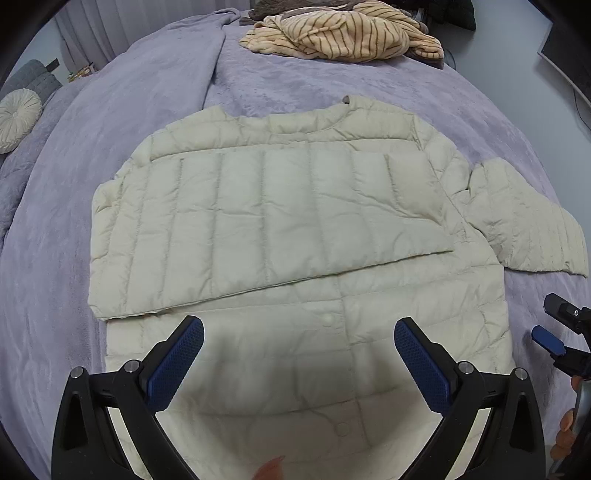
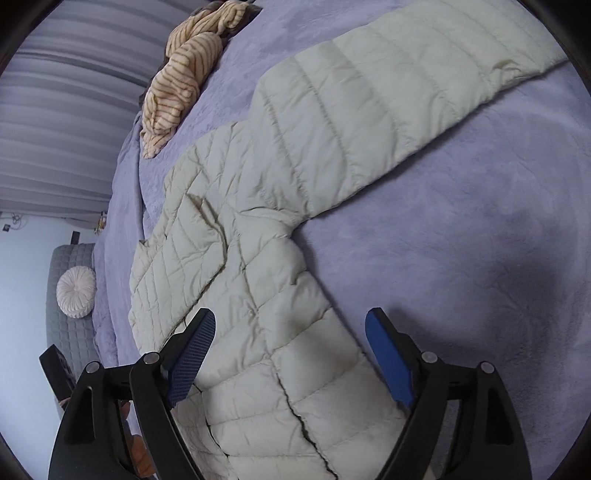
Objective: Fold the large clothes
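Note:
A cream quilted puffer jacket [image 1: 280, 206] lies flat on the purple blanket, front up, snaps showing. One sleeve is folded across its chest; the other sleeve [image 1: 524, 225] sticks out to the right. My left gripper [image 1: 299, 328] is open and empty, hovering over the jacket's lower front. My right gripper [image 2: 290, 325] is open and empty above the jacket's [image 2: 280, 236] side edge; the outstretched sleeve [image 2: 388, 103] runs up and right in that view. The right gripper also shows at the right edge of the left wrist view [image 1: 554, 325].
A purple blanket [image 1: 110, 147] covers the bed. A tan striped garment [image 1: 343, 33] lies heaped at the far edge, also in the right wrist view [image 2: 184, 81]. A round cream cushion [image 1: 16, 118] sits on a grey seat at the left.

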